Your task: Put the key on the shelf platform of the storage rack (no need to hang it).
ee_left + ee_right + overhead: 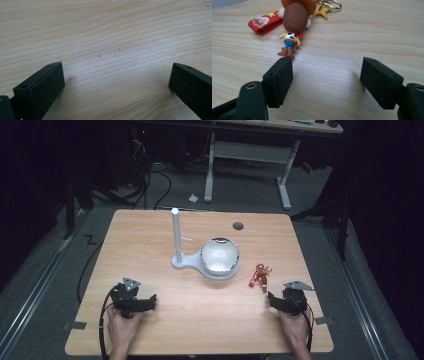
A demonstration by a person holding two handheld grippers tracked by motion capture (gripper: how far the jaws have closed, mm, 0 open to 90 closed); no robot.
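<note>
Only close-up: keychain figure [293,27] beyond right tool [327,75].

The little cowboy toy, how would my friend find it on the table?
Start at the white stand holding a shiny bowl mid-table. Look right, toward the right gripper. The cowboy keychain lies there: brown hat, blue trousers, red strap, gold star.

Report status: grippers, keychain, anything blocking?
Left gripper open over bare table. Right gripper open, empty, just short of cowboy keychain. Path clear; stand with bowl off to the side.
</note>
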